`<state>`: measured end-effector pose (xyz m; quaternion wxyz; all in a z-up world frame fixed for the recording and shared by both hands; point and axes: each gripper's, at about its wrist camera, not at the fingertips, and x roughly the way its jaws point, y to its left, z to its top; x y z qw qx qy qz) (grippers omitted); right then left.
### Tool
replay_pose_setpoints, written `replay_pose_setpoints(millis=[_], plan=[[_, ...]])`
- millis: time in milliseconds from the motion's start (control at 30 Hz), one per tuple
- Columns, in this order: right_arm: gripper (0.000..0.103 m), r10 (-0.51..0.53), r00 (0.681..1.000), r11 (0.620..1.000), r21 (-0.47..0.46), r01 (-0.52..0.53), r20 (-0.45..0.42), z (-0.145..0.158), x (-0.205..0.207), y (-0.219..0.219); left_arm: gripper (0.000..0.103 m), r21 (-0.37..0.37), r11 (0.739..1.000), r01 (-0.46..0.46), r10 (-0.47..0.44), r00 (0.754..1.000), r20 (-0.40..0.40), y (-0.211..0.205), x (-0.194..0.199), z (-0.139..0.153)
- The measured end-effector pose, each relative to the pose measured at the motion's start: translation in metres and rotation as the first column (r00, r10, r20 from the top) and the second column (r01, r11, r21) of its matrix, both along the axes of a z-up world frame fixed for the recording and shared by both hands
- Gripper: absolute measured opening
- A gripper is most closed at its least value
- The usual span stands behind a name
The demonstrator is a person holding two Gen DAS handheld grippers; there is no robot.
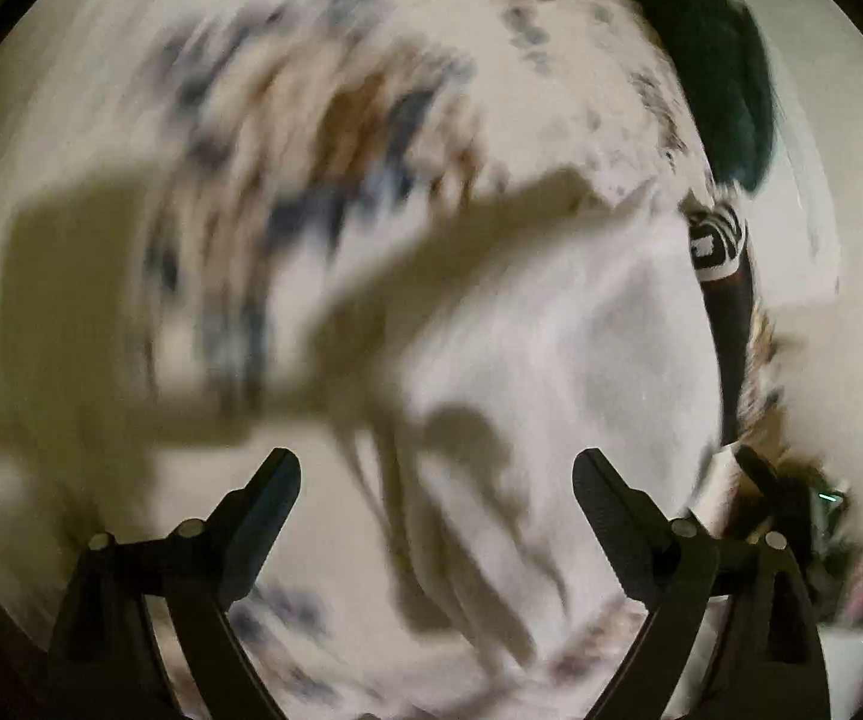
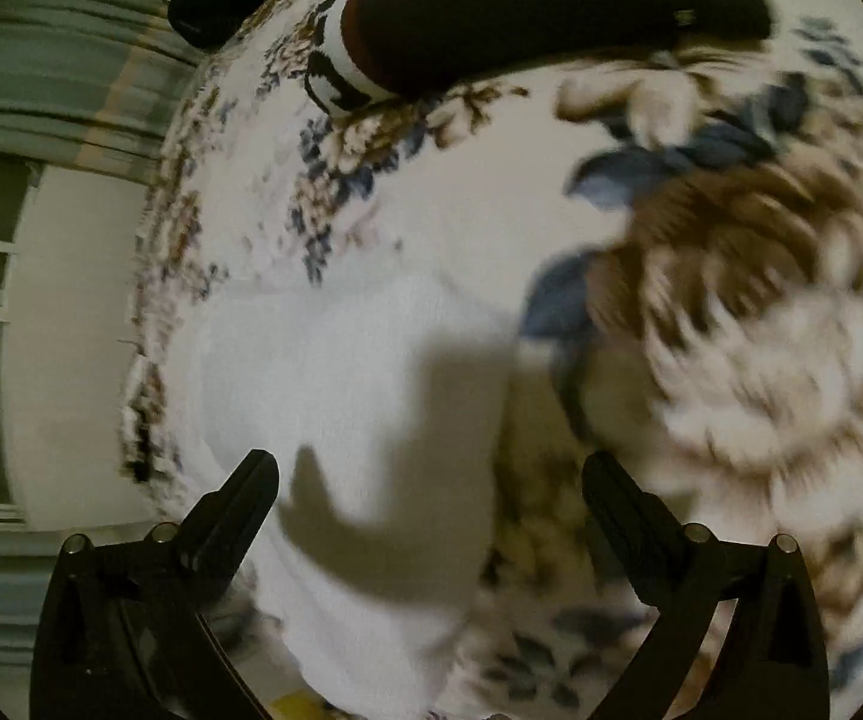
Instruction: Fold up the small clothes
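We are looking down through both wrist cameras at a bedspread [image 2: 371, 228] printed with brown and blue flowers; both views are smeared by motion blur, so fine detail is not readable.

We are finding the left gripper [image 1: 436, 471] with its jaws spread wide and nothing lying between them. Ahead of it, a white garment [image 1: 551, 330] is lying on the floral cover, its edges bunched and creased, with the shadow of a gripper falling across it. To the right of the white cloth, we are seeing a black garment [image 1: 731, 324] with a black-and-white patterned band and a thin red stripe. A dark green item [image 1: 713, 60] is sitting further back near the edge of the bed; what it is we cannot tell.

We are finding the right gripper [image 2: 430, 471] likewise released, fingers well apart, gripping nothing. The white garment [image 2: 323, 372] is lying directly ahead of and beneath its fingers, on the near-left part of the cover, again crossed by a gripper shadow. The black garment [image 2: 551, 0] is lying beyond it at the far side of the view, its patterned white band facing left. A large brown flower print [image 2: 761, 300] is filling the cover to the right.

Whether either gripper is touching the white cloth, we cannot tell.
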<state>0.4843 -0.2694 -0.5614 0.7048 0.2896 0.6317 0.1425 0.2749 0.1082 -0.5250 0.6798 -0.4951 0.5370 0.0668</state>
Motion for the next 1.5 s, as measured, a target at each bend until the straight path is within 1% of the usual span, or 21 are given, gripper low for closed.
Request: replay_pose_setpoints(millis=[133, 200, 267, 300, 333, 367, 400, 433, 500, 633, 733, 767, 867, 967, 1033, 1167, 1267, 1367, 1433, 1467, 1500], plan=[[0.103, 0.066, 0.996, 0.986, 0.159, -0.056, -0.056, -0.035, 0.044, 0.005, 0.093, -0.164, 0.981, -0.107, 0.099, 0.994, -0.053, -0.035, -0.009, -0.042], [0.103, 0.095, 0.988, 0.976, 0.208, -0.068, -0.124, -0.058, 0.056, 0.012, 0.093, -0.195, 0.971, -0.142, 0.136, 0.99, -0.041, -0.045, -0.003, -0.053], [0.102, 0.14, 0.972, 0.965, 0.245, -0.092, -0.19, -0.081, 0.062, 0.024, 0.093, -0.181, 0.972, -0.152, 0.149, 0.988, -0.033, -0.049, 0.007, -0.058], [0.092, 0.142, 0.972, 0.963, 0.252, -0.092, -0.187, -0.082, 0.062, 0.026, 0.092, -0.166, 0.975, -0.15, 0.147, 0.989, -0.026, -0.05, 0.012, -0.057], [0.075, 0.126, 0.981, 0.962, 0.261, -0.083, -0.151, -0.08, 0.062, 0.027, 0.087, -0.162, 0.976, -0.145, 0.149, 0.989, 0.009, -0.05, 0.016, -0.053], [0.039, 0.115, 0.984, 0.965, 0.252, -0.077, -0.137, -0.078, 0.06, 0.028, 0.079, -0.143, 0.981, -0.132, 0.139, 0.99, 0.037, -0.049, 0.019, -0.049], [0.037, 0.1, 0.986, 0.968, 0.242, -0.065, -0.134, -0.077, 0.058, 0.027, 0.06, -0.11, 0.989, -0.095, 0.102, 0.993, 0.065, -0.048, 0.025, -0.043], [0.034, 0.076, 0.991, 0.969, 0.243, -0.046, -0.114, -0.073, 0.053, 0.025, 0.049, -0.085, 0.995, -0.053, 0.06, 0.995, 0.082, -0.047, 0.031, -0.039], [0.031, 0.03, 0.995, 0.97, 0.244, -0.006, -0.093, -0.064, 0.037, 0.019, 0.048, -0.046, 0.999, 0.005, -0.001, 0.996, 0.092, -0.041, 0.036, -0.031], [0.03, -0.12, 0.989, 0.962, 0.238, 0.138, -0.085, -0.037, -0.035, -0.018, 0.048, 0.026, 0.982, 0.185, -0.187, 0.977, 0.103, -0.031, 0.067, -0.018], [0.03, -0.26, 0.956, 0.934, 0.215, 0.285, -0.135, -0.02, -0.122, -0.056, 0.048, 0.067, 0.924, 0.376, -0.382, 0.919, 0.104, -0.036, 0.099, -0.012], [0.032, -0.311, 0.935, 0.92, 0.194, 0.341, -0.169, -0.02, -0.155, -0.064, 0.049, 0.082, 0.891, 0.447, -0.454, 0.887, 0.09, -0.041, 0.107, -0.014], [0.054, -0.33, 0.908, 0.923, 0.113, 0.368, -0.258, -0.029, -0.188, -0.072, 0.051, 0.112, 0.836, 0.538, -0.546, 0.835, 0.065, -0.046, 0.107, -0.006], [0.06, -0.322, 0.923, 0.94, 0.047, 0.339, -0.212, -0.013, -0.18, -0.089, 0.057, 0.121, 0.85, 0.512, -0.522, 0.85, 0.074, -0.042, 0.098, 0.013], [0.071, -0.271, 0.959, 0.962, -0.01, 0.271, -0.082, 0.015, -0.157, -0.094, 0.065, 0.122, 0.867, 0.482, -0.493, 0.865, 0.088, -0.039, 0.088, 0.024], [0.072, -0.106, 0.993, 0.994, -0.007, 0.107, 0.058, 0.031, -0.095, -0.087, 0.065, 0.09, 0.904, 0.418, -0.427, 0.894, 0.136, -0.044, 0.094, 0.029], [0.072, -0.021, 0.998, 0.999, 0.029, 0.02, 0.051, 0.009, -0.042, -0.073, 0.065, 0.092, 0.912, 0.4, -0.409, 0.901, 0.147, -0.059, 0.122, 0.019], [0.072, 0.019, 1.0, 0.997, 0.07, -0.017, -0.016, -0.023, -0.006, -0.061, 0.062, 0.131, 0.896, 0.425, -0.441, 0.886, 0.145, -0.072, 0.141, 0.007], [0.069, 0.025, 0.999, 0.994, 0.111, -0.02, -0.042, -0.034, -0.001, -0.053, 0.014, 0.16, 0.888, 0.431, -0.454, 0.878, 0.153, -0.075, 0.14, 0.004], [0.058, 0.031, 0.999, 0.992, 0.127, -0.027, -0.031, -0.034, -0.004, -0.052, 0.014, 0.185, 0.885, 0.427, -0.455, 0.877, 0.156, -0.074, 0.137, 0.004], [0.057, 0.037, 0.999, 0.991, 0.132, -0.034, -0.02, -0.03, -0.006, -0.05, 0.013, 0.214, 0.885, 0.413, -0.45, 0.877, 0.17, -0.072, 0.133, 0.008]])
